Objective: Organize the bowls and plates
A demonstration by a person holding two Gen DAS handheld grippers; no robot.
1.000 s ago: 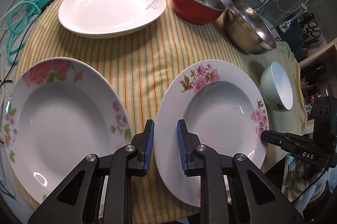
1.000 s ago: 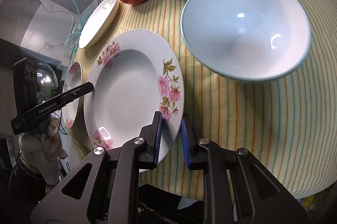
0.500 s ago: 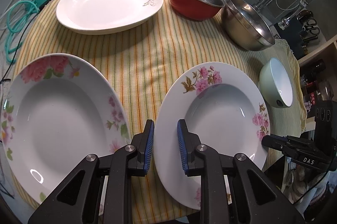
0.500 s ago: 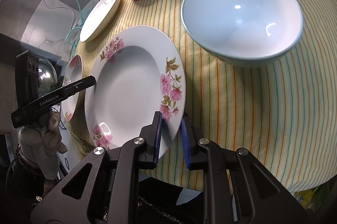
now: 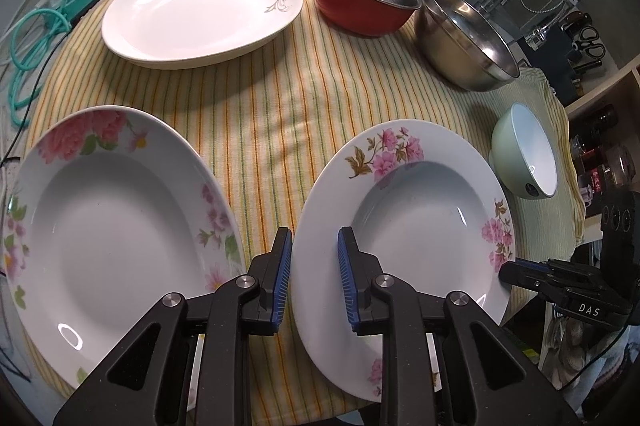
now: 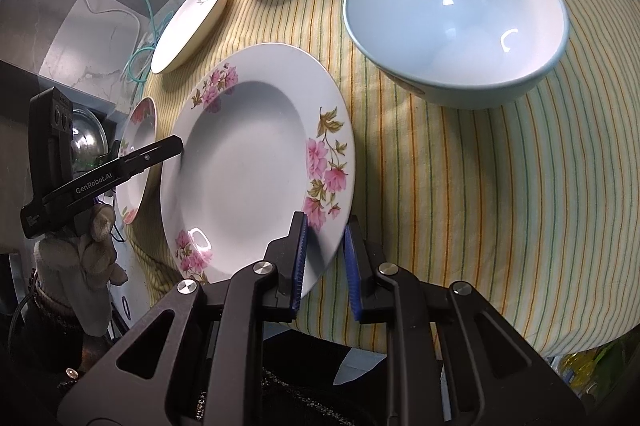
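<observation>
Resting on the striped cloth (image 5: 260,129): pink-flowered plate (image 5: 420,226), its near-left rim between the slightly parted pads of the left gripper (image 5: 314,280), its right rim between those of the right gripper (image 6: 325,264). Whether either grips, cannot tell.

The left black two-finger gripper with blue ribbed pads (image 5: 313,278) hangs low and level, its jaws slightly parted with a narrow gap between them. The right black gripper with blue pads (image 6: 325,261) is likewise slightly parted, pointing forward.
</observation>
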